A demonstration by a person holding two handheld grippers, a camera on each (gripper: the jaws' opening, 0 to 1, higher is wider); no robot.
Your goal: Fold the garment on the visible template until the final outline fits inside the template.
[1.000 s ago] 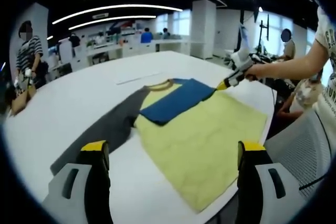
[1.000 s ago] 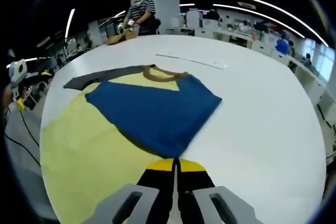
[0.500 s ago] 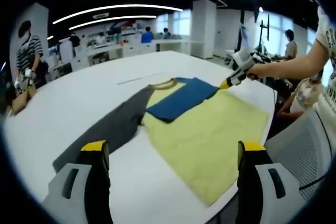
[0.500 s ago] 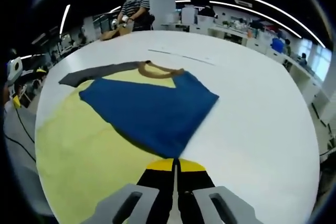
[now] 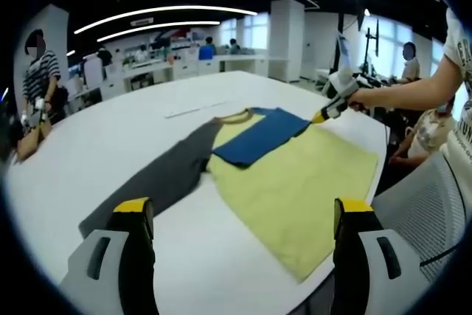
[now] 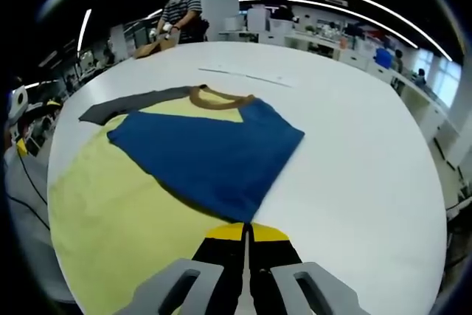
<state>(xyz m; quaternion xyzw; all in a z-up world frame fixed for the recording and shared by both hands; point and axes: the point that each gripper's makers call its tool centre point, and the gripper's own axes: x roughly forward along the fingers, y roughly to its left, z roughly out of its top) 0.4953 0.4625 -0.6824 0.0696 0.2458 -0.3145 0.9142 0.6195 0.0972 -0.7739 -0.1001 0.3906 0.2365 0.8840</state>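
Note:
A T-shirt lies flat on the white round table (image 5: 88, 153). Its yellow body (image 5: 302, 182) spreads toward the near right edge. One blue sleeve (image 5: 258, 134) is folded over the chest below the brown collar (image 5: 234, 117), and a grey sleeve (image 5: 158, 178) stretches out to the left. My right gripper (image 5: 318, 118) is shut on the garment at the blue sleeve's corner (image 6: 245, 219), jaws pressed together (image 6: 245, 232), with the blue sleeve (image 6: 206, 153) and the yellow body (image 6: 125, 204) ahead of it. My left gripper (image 5: 243, 210) hangs open above the table's near side, holding nothing.
A thin pale strip (image 5: 193, 111) lies on the table beyond the collar. A person's arm (image 5: 413, 94) holds the right gripper, beside a grey mesh chair (image 5: 428, 197). A person in a striped shirt (image 5: 37, 82) stands at the far left. The shirt's hem reaches the table edge.
The right gripper has shifted slightly right and away, dragging the whole shirt with it. The grey sleeve has slid along. The left gripper stays put.

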